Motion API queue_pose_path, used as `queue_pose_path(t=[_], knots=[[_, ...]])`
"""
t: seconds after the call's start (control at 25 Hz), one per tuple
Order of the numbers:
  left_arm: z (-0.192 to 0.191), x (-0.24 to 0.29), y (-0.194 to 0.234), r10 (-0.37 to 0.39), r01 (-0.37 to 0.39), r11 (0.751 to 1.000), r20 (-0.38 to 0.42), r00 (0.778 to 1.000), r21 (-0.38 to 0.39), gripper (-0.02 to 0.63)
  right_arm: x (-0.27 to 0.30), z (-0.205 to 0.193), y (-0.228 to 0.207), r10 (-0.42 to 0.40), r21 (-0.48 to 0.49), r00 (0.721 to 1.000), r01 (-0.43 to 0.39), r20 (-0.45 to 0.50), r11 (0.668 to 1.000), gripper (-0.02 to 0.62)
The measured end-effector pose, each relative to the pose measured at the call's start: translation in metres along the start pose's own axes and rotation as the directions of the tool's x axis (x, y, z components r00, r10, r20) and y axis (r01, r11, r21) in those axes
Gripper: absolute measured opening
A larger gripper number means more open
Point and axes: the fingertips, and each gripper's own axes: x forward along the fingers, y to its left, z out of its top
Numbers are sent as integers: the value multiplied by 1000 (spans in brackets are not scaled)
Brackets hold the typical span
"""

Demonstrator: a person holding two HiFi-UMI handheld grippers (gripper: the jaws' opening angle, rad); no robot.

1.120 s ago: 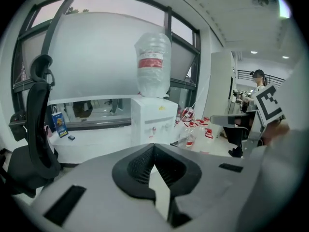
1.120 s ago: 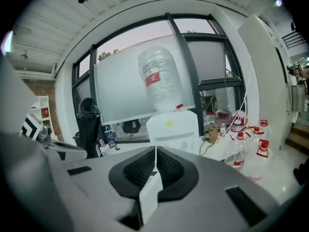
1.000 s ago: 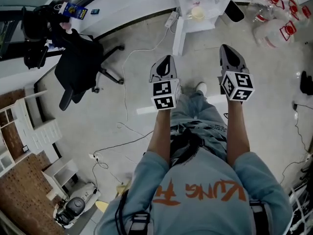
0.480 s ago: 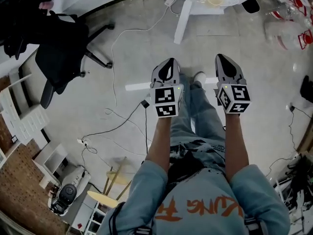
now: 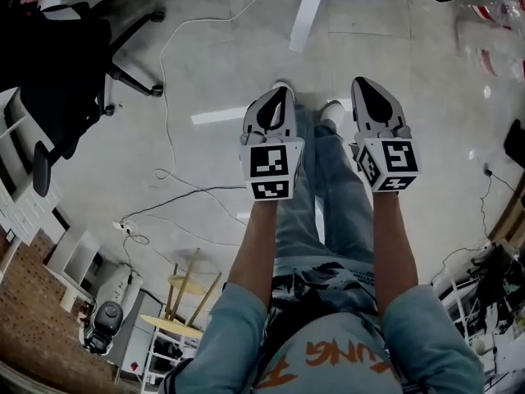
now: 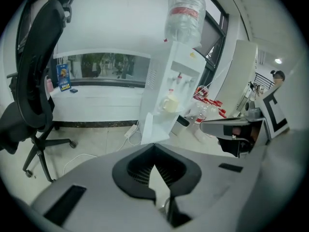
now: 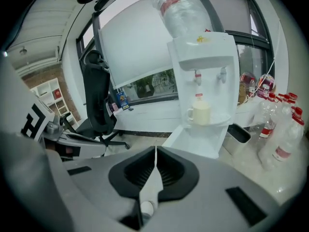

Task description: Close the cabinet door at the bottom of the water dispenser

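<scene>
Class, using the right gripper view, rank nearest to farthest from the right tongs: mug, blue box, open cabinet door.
1. Cabinet door, swung open, low centre-right.
2. Mug, on the tray of the dispenser, behind the door.
3. Blue box, far back at left.

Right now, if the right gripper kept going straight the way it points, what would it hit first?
Probably the open cabinet door at the foot of the water dispenser: the shut right gripper aims at its near edge. Depth is unclear; it might meet floor first.
</scene>
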Motion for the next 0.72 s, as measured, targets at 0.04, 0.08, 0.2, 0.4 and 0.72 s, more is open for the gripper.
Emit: queue_pose_path(t=[0.04, 0.08, 0.2, 0.4, 0.72], knots=[[-6, 5, 4, -3, 3, 1000, -4, 1000, -2, 8, 8, -7, 4, 2, 1, 1000, -2, -7, 1000, 31], [-11, 10, 7, -6, 6, 1000, -8, 1000, -3, 8, 17, -15, 7, 4, 1, 1000, -4, -15, 1000, 31], [-27, 24, 17, -19, 19, 1000, -20, 1000, 4, 8, 38, -37, 18, 4, -1, 999, -4, -40, 1000, 31], [-52, 45, 36, -26, 25, 1000, -41, 999, -11, 8, 77, -67, 36, 26, -9, 997, -27, -71, 1000, 31], [-77, 74, 70, -27, 23, 998, -71, 997, -60, 8, 130, -97, 49, 28, 12, 991, -26, -128, 1000, 147]])
